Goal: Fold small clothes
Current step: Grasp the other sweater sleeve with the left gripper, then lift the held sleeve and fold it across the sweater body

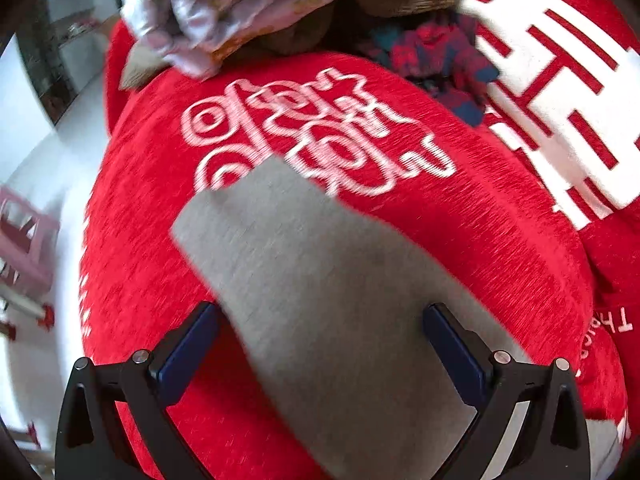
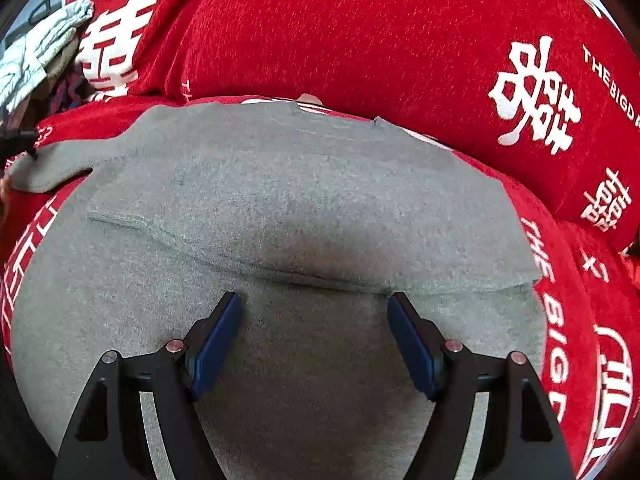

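Right tool (image 2: 314,312): jaws wide, nothing between pads, poised over grey garment (image 2: 280,208). Garment lies flat on red cover (image 2: 360,32) with white lettering, one fold line across middle. Left tool (image 1: 320,320): jaws wide, over garment's sleeve (image 1: 304,264). Beyond: heap of other clothes (image 1: 248,12); no containers visible.
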A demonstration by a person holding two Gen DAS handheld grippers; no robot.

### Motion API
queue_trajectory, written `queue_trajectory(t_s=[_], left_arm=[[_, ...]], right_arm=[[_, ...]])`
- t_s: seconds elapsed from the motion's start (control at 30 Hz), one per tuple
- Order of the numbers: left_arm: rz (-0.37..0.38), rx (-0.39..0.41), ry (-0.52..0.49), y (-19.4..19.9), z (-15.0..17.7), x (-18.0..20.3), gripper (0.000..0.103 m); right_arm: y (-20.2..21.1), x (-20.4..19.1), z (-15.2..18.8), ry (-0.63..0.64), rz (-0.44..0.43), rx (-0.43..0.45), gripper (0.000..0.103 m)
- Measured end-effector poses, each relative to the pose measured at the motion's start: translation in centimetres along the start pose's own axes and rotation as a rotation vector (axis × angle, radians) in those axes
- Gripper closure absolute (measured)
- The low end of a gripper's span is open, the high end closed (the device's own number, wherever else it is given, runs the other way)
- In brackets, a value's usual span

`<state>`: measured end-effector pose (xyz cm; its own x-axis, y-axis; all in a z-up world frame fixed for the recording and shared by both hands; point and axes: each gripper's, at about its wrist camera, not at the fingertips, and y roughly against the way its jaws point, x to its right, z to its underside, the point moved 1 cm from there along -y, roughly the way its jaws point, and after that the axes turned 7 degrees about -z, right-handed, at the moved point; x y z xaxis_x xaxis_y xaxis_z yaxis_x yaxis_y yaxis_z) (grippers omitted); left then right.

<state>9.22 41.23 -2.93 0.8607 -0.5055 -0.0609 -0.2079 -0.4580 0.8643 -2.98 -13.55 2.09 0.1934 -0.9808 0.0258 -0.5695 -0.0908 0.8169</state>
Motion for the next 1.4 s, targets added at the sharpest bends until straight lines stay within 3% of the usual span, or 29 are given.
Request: queue_trajectory(t_s=[0.03, 0.1, 0.17, 0.23, 0.37, 0.57, 0.77, 0.9, 1.0, 1.4], left_arm=[[0.014, 0.01, -0.01, 0.2, -0.1, 0.0, 0.001], [0.022, 0.064, -0.02, 0.8, -0.1, -0.3, 0.024], [0.071, 0.099, -0.045, 1.6, -0.1, -0.6, 0.073], [0.137, 0.077, -0.06, 1.6, -0.4, -0.8, 0.086], [0.172, 0.074, -0.035, 2.2, -0.5, -2.1, 0.088], [0.115, 0.183, -0.069, 4.1, 0.0, -3.5, 0.089], [0.142, 0.164, -0.084, 4.2, 0.0, -4.1, 0.089], [0.175, 0.149, -0.091, 4.9, 0.3, -4.3, 0.089], [0.187, 0.14, -0.103, 5.7, 0.8, -4.0, 0.089], [0.227, 0.166, -0.183, 10.3, 3.9, -0.2, 0.09]], right_arm=[[0.4, -0.1, -0.3, 0.005, 0.003, 0.011, 0.025], [1.2, -0.3, -1.4, 0.009, 0.001, 0.047, 0.025], [1.6, -0.5, -3.1, 0.008, -0.011, 0.07, 0.025], [1.2, -1.1, -4.8, 0.011, -0.031, 0.072, 0.025], [-1.3, -4.2, -8.3, 0.059, -0.068, 0.058, 0.025], [-7.2, -12.0, -12.0, 0.167, -0.115, -0.013, 0.025], [-12.0, -18.1, -13.7, 0.206, -0.086, -0.08, 0.025], [-10.7, -20.1, -13.8, 0.208, -0.234, -0.081, 0.025], [-8.3, -20.0, -12.8, 0.251, -0.177, -0.001, 0.025], [-2.1, -9.6, -7.7, 0.134, -0.157, 0.05, 0.025]])
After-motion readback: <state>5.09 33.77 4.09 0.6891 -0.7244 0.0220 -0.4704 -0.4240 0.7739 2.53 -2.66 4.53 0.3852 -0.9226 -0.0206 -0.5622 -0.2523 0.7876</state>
